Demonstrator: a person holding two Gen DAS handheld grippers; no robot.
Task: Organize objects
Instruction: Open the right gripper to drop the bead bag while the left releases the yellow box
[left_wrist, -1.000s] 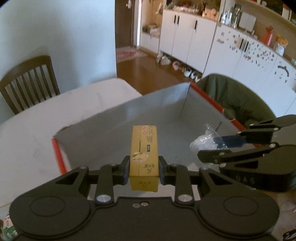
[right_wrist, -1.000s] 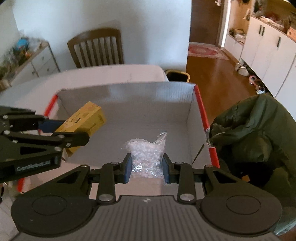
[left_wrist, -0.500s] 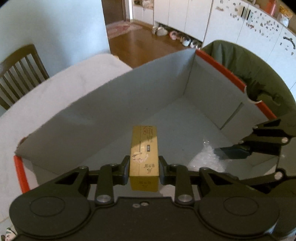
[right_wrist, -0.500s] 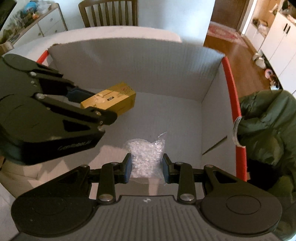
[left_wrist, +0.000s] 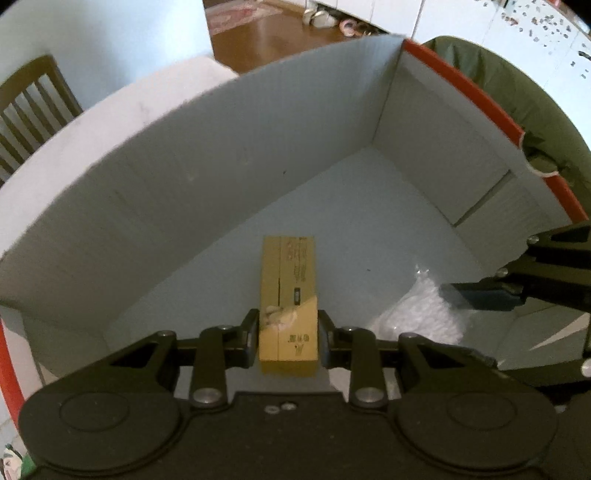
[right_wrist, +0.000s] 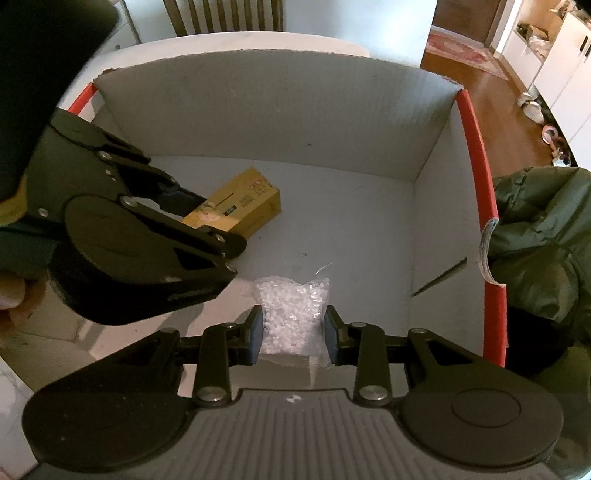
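A yellow carton (left_wrist: 288, 302) sits between the fingers of my left gripper (left_wrist: 288, 338), which is shut on it low inside the grey box (left_wrist: 221, 155). From the right wrist view the same yellow carton (right_wrist: 240, 208) reaches toward the box floor, with the left gripper (right_wrist: 192, 218) over it. My right gripper (right_wrist: 293, 338) is shut on a clear bag of white beads (right_wrist: 291, 314), also down inside the grey box (right_wrist: 280, 110). In the left wrist view, the bag of beads (left_wrist: 421, 314) lies to the right of the carton.
The box has red side edges (right_wrist: 480, 192) and stands on a white table (left_wrist: 74, 147). A dark green jacket (right_wrist: 543, 236) hangs just right of the box. A wooden chair (left_wrist: 33, 107) stands at the table's far side. A hand (right_wrist: 14, 295) holds the left gripper.
Both grippers have sunk from above the box rim down into the box, each still holding its object; the carton and bag are now near the box floor.
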